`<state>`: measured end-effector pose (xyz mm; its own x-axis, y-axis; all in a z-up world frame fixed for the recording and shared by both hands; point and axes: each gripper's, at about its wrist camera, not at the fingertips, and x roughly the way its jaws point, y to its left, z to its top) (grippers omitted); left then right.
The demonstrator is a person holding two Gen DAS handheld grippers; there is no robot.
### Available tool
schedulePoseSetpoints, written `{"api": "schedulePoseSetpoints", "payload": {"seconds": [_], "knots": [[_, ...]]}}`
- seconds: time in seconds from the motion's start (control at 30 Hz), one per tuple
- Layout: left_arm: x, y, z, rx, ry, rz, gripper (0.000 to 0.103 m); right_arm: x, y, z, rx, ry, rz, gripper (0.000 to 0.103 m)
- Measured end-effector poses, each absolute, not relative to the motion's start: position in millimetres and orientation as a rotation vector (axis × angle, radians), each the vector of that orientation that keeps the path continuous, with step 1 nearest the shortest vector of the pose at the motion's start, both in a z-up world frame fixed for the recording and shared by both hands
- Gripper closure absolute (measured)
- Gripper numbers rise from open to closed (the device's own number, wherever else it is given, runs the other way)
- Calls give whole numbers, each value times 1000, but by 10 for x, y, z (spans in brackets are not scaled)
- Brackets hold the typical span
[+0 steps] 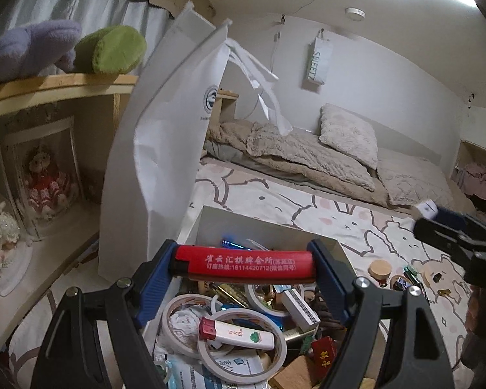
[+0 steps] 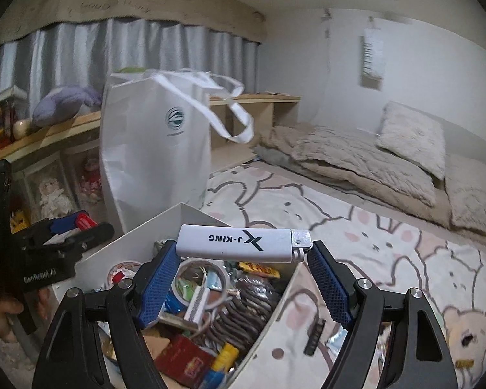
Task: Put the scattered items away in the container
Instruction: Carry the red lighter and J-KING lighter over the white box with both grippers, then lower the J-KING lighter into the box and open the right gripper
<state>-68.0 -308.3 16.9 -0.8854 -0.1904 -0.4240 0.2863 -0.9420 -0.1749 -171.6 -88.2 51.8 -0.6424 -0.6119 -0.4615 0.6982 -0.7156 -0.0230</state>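
My left gripper (image 1: pixel 244 262) is shut on a red lighter (image 1: pixel 243 264), gripped end to end between its blue pads. It hangs over the white box (image 1: pixel 259 220), which holds tape rolls, another lighter and several small items. My right gripper (image 2: pixel 243 246) is shut on a white lighter (image 2: pixel 236 243) marked J-KING, also held end to end, above the same box (image 2: pixel 165 217). The right wrist view shows the left gripper (image 2: pixel 77 227) at the left edge with the red lighter (image 2: pixel 86 222). The right gripper (image 1: pixel 437 223) shows at the right edge of the left wrist view.
A tall white bag (image 1: pixel 165 149) stands just behind the box. A wooden disc (image 1: pixel 379 267) and several small items (image 1: pixel 408 278) lie on the cartoon-print sheet to the right. A black strip (image 2: pixel 314 337) lies by the box. A shelf with dolls (image 1: pixel 45 175) is on the left. Pillows and blanket (image 1: pixel 307 155) lie behind.
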Motion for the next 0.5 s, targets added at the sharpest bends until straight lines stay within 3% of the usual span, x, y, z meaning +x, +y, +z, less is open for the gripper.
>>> {"api": "schedulePoseSetpoints", "payload": {"seconds": [0.27, 0.5], "knots": [[-790, -3111, 41, 655, 318, -2793, 22, -1888, -1382, 508, 576, 375, -2259, 22], [-849, -3120, -54, 682, 320, -2796, 22, -2089, -1658, 496, 645, 352, -2213, 22]]}}
